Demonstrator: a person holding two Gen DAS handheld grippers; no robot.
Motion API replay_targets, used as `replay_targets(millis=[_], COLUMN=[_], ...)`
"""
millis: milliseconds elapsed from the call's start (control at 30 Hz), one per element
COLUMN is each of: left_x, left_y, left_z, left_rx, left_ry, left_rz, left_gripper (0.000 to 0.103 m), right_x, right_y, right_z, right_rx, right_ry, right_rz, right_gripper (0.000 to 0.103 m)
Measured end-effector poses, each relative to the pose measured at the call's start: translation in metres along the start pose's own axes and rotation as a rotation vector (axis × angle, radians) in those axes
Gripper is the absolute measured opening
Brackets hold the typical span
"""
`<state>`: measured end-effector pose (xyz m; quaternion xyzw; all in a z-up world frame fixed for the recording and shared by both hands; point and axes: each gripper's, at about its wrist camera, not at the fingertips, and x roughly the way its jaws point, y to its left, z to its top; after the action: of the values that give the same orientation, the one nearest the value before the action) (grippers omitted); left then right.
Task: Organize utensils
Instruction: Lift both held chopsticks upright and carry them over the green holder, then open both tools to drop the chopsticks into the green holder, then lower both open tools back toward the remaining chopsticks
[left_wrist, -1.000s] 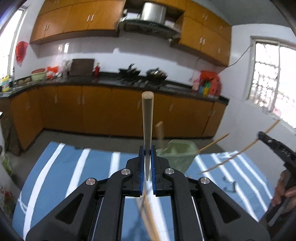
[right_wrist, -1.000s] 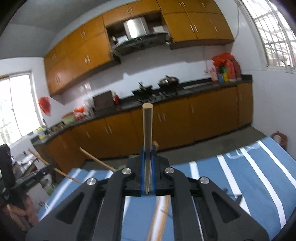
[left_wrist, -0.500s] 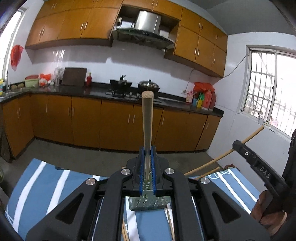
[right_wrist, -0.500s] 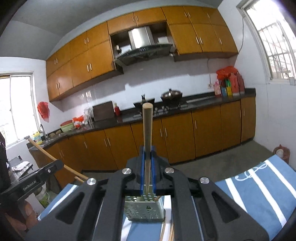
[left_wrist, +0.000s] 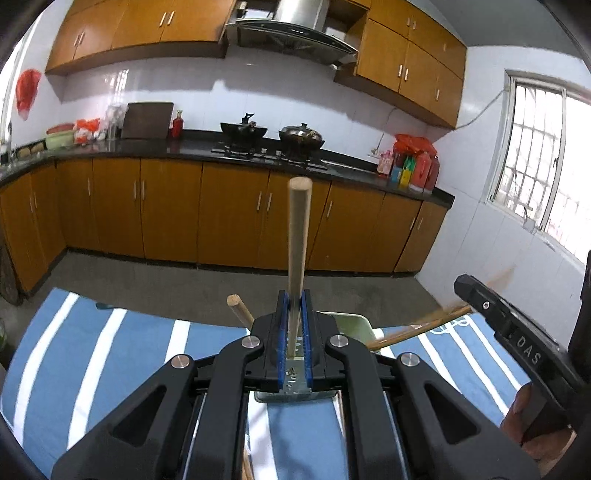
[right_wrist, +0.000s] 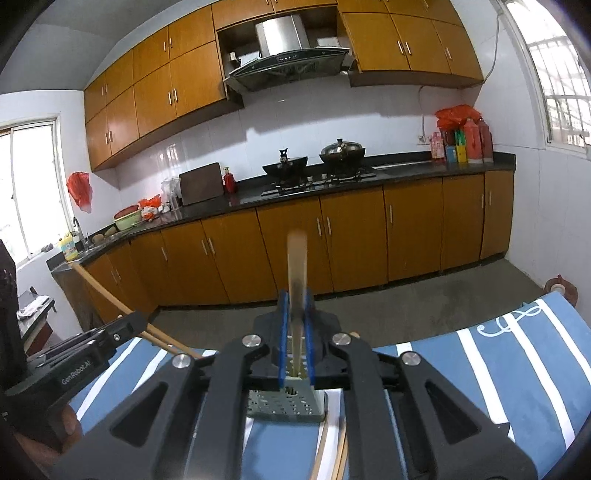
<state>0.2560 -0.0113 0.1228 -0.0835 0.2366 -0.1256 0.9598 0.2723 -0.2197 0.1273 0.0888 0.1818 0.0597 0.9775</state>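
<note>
My left gripper (left_wrist: 294, 332) is shut on a pair of wooden chopsticks (left_wrist: 298, 236) that points up and away. It hovers right over a green perforated utensil holder (left_wrist: 351, 326) on the blue striped cloth. Another wooden stick (left_wrist: 238, 308) leans out of the holder. My right gripper (right_wrist: 295, 332) is shut on a second pair of chopsticks (right_wrist: 296, 273), blurred, above the same holder (right_wrist: 288, 404). Each gripper shows in the other's view, the right gripper (left_wrist: 517, 343) and the left gripper (right_wrist: 74, 365), both carrying slanted chopsticks.
The blue and white striped tablecloth (left_wrist: 110, 350) covers the table. More loose chopsticks (right_wrist: 340, 454) lie on the cloth under the right gripper. Orange kitchen cabinets (left_wrist: 166, 214) and a dark counter with pots (left_wrist: 273, 133) stand behind the table.
Both grippers have tilted down and closed in on the holder. The right gripper's chopsticks now blur with motion. A stick leaning from the holder has come into the left view.
</note>
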Motion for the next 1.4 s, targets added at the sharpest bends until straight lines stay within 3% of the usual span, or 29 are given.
replay_targets(millis=[33,100,200,367,500,633,767,833,933,1000,1400], left_x=[-0.002,-0.005,-0.012,-0.039,-0.061,-0.07,-0.053,-0.042,-0.038,-0.039,-0.035], left_y=[0.001,0.001,0.001,0.007,0.022,0.047,0.077,0.095,0.108,0.112,0.102], left_z=[0.0,0.001,0.003,0.003,-0.013,-0.053,-0.105,-0.133,-0.161,-0.17,-0.194], left_rx=[-0.002,0.003,0.002,-0.01,-0.006,0.033,0.026,-0.025,-0.091,-0.111,-0.099], left_ry=[-0.005,-0.019,-0.044,-0.089,-0.09,-0.026,0.126,0.221,0.294,0.317,0.379], left_rz=[0.0,0.006,0.015,0.008,0.045,0.158,0.242,0.271,0.277,0.279,0.257], left_gripper=[0.008,0.011,0.026,0.026,0.05,0.072,0.078,0.078,0.078,0.078,0.079], right_x=[-0.002,-0.009,-0.019,-0.053,-0.074,-0.069,-0.045,-0.034,-0.019,-0.012,0.005], right_y=[0.0,-0.001,-0.003,-0.012,-0.029,-0.059,-0.08,-0.081,-0.074,-0.064,-0.031], right_z=[0.0,0.001,0.003,-0.004,-0.026,-0.075,-0.131,-0.157,-0.191,-0.205,-0.22], right_rx=[0.0,0.002,0.01,0.019,0.021,0.039,0.097,0.127,0.157,0.162,0.073], right_ry=[-0.008,-0.025,-0.042,-0.08,-0.07,0.063,0.254,0.345,0.456,0.501,0.549], right_rz=[-0.001,0.0,0.005,0.005,-0.036,-0.12,-0.167,-0.155,-0.112,-0.087,-0.068], right_gripper=[0.027,0.03,0.032,0.038,0.048,0.051,0.051,0.044,0.023,0.017,0.013])
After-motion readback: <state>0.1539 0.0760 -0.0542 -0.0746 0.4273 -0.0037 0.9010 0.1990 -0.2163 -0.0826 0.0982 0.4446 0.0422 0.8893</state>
